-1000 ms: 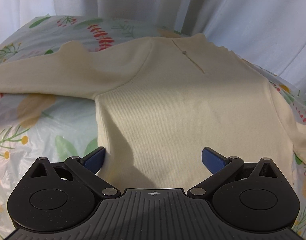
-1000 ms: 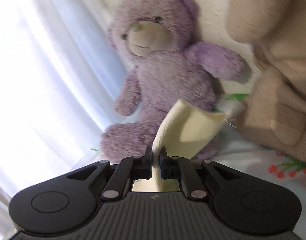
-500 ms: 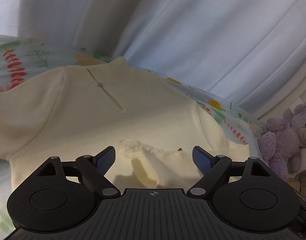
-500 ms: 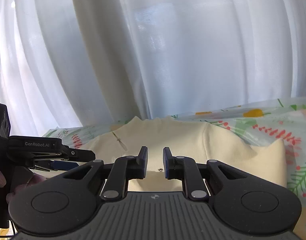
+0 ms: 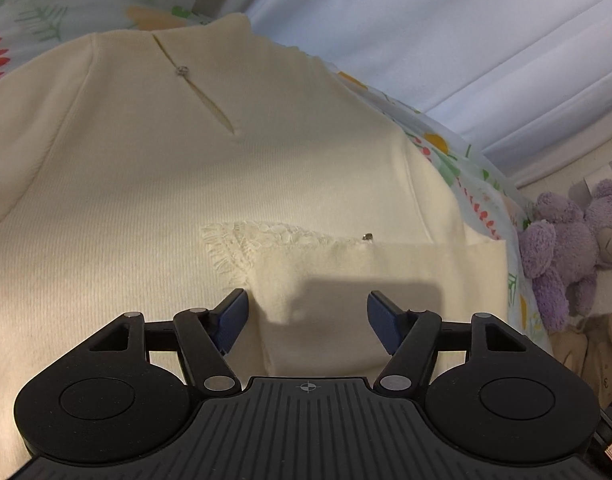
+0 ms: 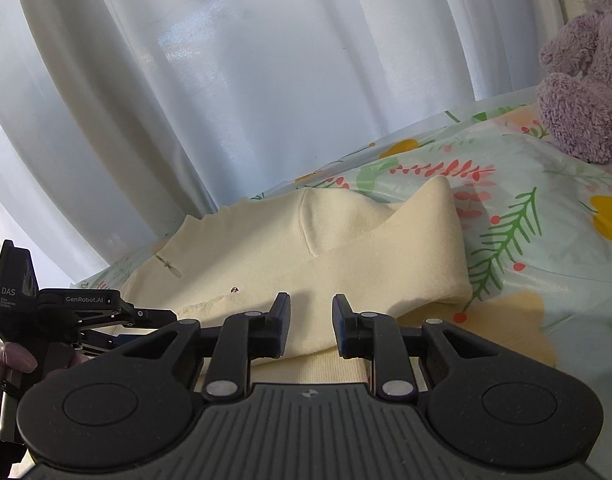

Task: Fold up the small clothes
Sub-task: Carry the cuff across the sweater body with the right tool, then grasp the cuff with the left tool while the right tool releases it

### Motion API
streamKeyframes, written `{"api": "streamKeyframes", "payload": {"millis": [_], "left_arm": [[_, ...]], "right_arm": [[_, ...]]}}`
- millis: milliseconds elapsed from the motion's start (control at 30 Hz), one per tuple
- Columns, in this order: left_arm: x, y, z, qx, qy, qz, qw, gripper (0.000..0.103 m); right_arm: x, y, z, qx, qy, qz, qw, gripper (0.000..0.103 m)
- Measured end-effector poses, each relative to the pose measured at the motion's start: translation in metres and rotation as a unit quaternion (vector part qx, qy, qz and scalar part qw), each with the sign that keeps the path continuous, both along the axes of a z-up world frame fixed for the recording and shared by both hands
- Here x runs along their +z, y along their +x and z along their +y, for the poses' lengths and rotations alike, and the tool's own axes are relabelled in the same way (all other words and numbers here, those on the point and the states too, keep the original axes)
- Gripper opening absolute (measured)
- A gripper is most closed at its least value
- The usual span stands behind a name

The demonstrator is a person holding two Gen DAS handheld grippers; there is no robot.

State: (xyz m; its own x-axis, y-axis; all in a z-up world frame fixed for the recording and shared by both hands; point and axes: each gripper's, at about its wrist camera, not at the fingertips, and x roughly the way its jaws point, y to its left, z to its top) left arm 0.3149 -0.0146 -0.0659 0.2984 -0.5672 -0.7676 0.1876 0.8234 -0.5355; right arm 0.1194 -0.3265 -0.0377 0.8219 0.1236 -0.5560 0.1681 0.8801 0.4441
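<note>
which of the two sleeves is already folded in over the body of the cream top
The right-hand sleeve, the one nearer the purple teddy: its lace cuff lies across the cream top. The other sleeve runs out of view, unfolded as far as visible.

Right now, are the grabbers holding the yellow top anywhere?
No. The right gripper has just been opening and has nothing between its fingers; the sleeve lies folded across the cream top. The left gripper, just been closing, stands open above it.

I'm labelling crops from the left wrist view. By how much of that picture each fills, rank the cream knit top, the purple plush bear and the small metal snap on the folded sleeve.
1. Cream knit top, by far the largest.
2. Purple plush bear; it lies farther from the camera, so it looks smaller than it really is.
3. Small metal snap, a speck.
</note>
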Motion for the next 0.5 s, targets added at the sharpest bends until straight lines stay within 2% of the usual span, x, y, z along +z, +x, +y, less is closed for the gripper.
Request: {"api": "streamKeyframes", "payload": {"millis": [33, 67, 100, 167, 233, 333, 400, 500], "left_arm": [[-0.001, 0.000, -0.002, -0.004, 0.002, -0.001, 1.0000, 0.062], [-0.001, 0.001, -0.006, -0.006, 0.010, -0.004, 0.9999, 0.050], [0.000, 0.001, -0.010, -0.009, 0.020, -0.011, 0.9997, 0.032], [-0.003, 0.005, -0.016, -0.019, 0.018, -0.005, 0.9996, 0.011], [-0.001, 0.006, -0.018, -0.013, 0.029, -0.011, 0.9994, 0.010], [0.020, 0.007, -0.013, -0.003, 0.040, -0.064, 0.9971, 0.010], [0.044, 0.009, 0.003, 0.024, 0.039, -0.109, 0.9930, 0.010], [0.063, 0.018, 0.031, 0.071, 0.066, -0.151, 0.9837, 0.010]], "right_arm": [[-0.001, 0.000, -0.002, -0.002, 0.002, 0.001, 1.000, 0.022], [-0.003, 0.002, -0.003, -0.004, 0.003, 0.002, 1.000, 0.022], [-0.004, 0.003, -0.003, -0.004, 0.003, 0.004, 1.000, 0.022], [-0.006, 0.007, -0.004, -0.009, 0.004, 0.010, 1.000, 0.022], [-0.007, 0.012, -0.005, -0.012, 0.008, 0.014, 1.000, 0.022], [-0.007, 0.018, -0.009, -0.017, 0.011, 0.021, 1.000, 0.022], [-0.008, 0.022, -0.012, -0.014, 0.019, 0.024, 0.999, 0.022], [-0.013, 0.029, -0.016, -0.009, 0.038, 0.032, 0.999, 0.022]]}}
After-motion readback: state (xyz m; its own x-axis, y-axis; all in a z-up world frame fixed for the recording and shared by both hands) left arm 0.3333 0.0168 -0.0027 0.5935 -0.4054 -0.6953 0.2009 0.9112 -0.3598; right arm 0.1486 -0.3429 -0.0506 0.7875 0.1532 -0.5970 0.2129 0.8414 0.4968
